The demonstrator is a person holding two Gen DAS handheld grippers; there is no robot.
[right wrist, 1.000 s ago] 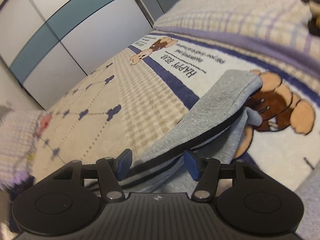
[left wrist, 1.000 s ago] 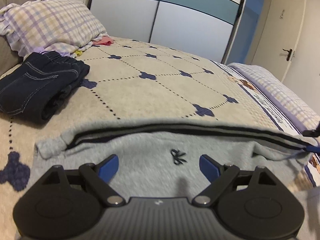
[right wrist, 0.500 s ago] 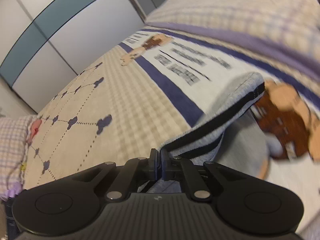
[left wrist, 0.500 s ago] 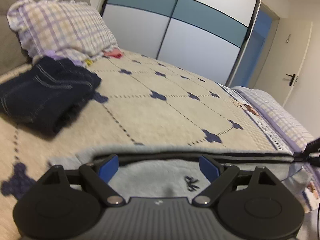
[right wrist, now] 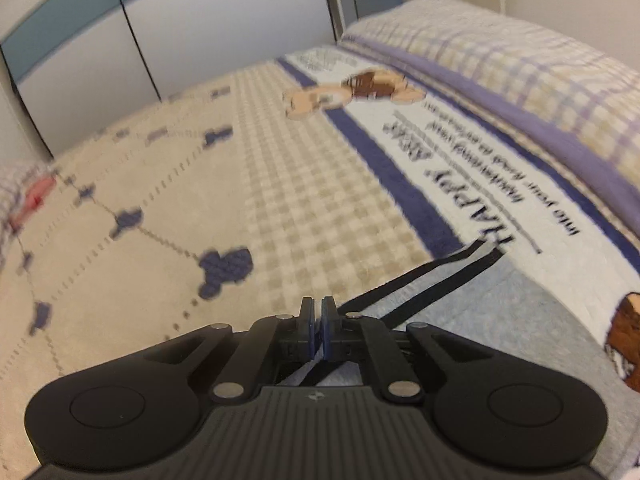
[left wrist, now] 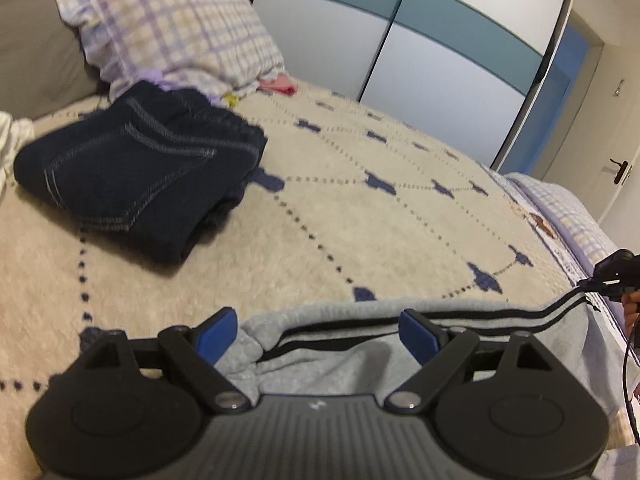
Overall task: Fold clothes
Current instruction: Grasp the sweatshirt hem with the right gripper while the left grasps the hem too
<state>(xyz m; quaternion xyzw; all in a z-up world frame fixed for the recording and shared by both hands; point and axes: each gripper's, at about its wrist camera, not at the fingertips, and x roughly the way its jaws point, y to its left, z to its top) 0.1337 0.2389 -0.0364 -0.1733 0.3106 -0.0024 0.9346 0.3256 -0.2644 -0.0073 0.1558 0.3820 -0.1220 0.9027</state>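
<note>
**Right jaws pinched on the striped hem, left jaws wide over the other end**

The only writing you can read is on the blanket (right wrist: 460,168): "HAPPY BEAR" in dark capitals beside a navy stripe, upside down from your right wrist view, with smaller lines of script next to it that are too blurred to make out. A cartoon bear (right wrist: 352,88) is printed beyond the words. No brand or label shows on the garment.

The grey garment (left wrist: 352,364) lies on the bed at the near edge, right under both grippers. Its long axis runs across your left view from side to side, and its black-striped hem (left wrist: 500,316) follows that line along the far edge, rising slightly toward your right gripper (left wrist: 600,280).

Your right gripper (right wrist: 317,330) is closed, its blue pads nipping the hem (right wrist: 440,276), which runs off taut and diagonal from the jaws toward the "HAPPY BEAR" text.

Your left gripper (left wrist: 316,336) stands wide open, with nothing gripped; the garment's left end sits between its fingers (left wrist: 218,334).

Folded dark jeans (left wrist: 136,172) rest well apart, below a checked pillow (left wrist: 172,28).
</note>
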